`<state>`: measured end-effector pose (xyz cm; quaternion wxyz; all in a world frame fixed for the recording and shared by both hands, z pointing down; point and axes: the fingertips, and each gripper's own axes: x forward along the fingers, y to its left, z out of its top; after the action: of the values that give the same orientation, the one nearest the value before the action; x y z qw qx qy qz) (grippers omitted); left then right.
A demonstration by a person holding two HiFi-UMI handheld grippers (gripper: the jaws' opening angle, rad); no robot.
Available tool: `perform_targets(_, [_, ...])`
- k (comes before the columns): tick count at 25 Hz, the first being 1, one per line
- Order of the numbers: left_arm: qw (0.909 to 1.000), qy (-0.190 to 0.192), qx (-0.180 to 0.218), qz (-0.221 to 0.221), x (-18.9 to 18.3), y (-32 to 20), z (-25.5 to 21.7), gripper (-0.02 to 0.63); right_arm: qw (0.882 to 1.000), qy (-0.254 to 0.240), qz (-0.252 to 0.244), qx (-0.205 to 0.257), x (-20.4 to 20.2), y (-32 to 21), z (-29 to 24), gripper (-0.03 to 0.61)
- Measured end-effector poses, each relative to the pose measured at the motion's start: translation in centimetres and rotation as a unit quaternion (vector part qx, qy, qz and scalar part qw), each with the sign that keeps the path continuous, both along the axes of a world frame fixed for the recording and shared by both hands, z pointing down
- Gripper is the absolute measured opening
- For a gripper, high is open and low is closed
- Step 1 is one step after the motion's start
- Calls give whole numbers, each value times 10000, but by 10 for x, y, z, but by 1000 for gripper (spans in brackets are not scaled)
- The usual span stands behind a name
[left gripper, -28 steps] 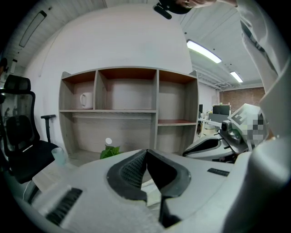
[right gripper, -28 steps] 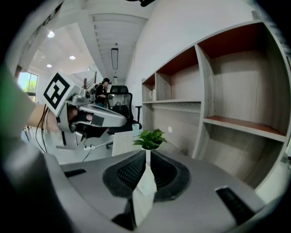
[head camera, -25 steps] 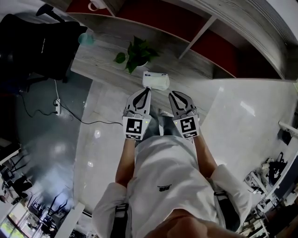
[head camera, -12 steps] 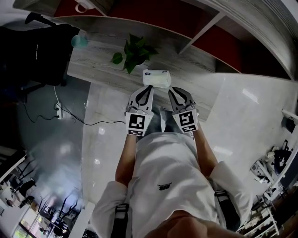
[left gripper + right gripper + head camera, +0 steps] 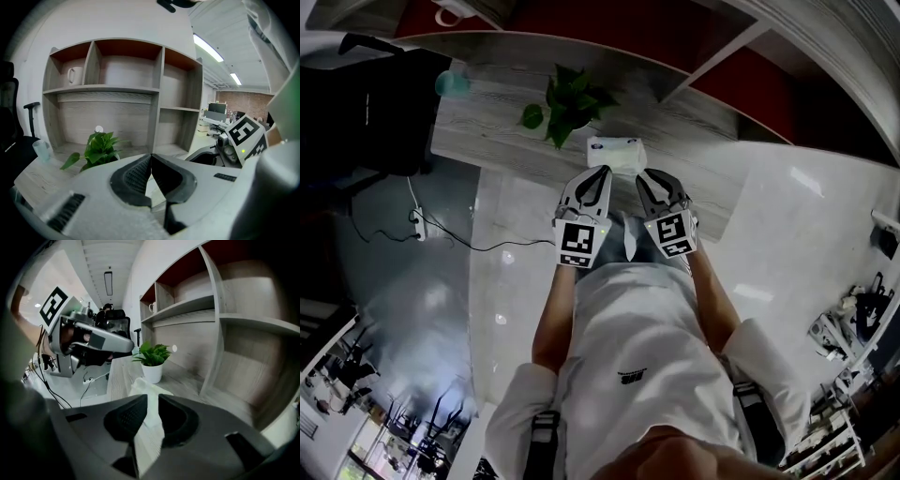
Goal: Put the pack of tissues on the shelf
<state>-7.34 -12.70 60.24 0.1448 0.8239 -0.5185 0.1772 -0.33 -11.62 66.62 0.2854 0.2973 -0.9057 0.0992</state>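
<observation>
The left gripper (image 5: 151,155) has its jaws closed together at the tips, with nothing between them. The right gripper (image 5: 152,397) has its jaws a little apart and grips nothing. The pack of tissues (image 5: 614,153) lies on the wooden surface (image 5: 487,122), just beyond both grippers. Farther left stands a potted plant (image 5: 568,99). Behind is the shelf (image 5: 126,89), with a mug (image 5: 74,75) in its upper left compartment.

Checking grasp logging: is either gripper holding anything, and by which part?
Nothing held. Left gripper has its jaws together, empty; right gripper has them slightly apart, the tissues lying on the desk just ahead.
</observation>
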Motion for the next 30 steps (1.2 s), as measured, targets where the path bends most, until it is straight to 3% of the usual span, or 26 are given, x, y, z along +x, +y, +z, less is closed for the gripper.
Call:
perform_targets(17, [9999, 36, -145, 49, 3, 2, 14, 29, 9994, 177, -104, -297, -10, -1, 31, 146])
perform_targets(25, [9998, 59, -166, 36, 1, 4, 16, 29, 9991, 246, -85, -325, -17, -3, 38, 143])
perform_targets(30, [9998, 77, -191, -1, -2, 5, 19, 29, 9992, 274, -9, -300, -18, -7, 42, 107])
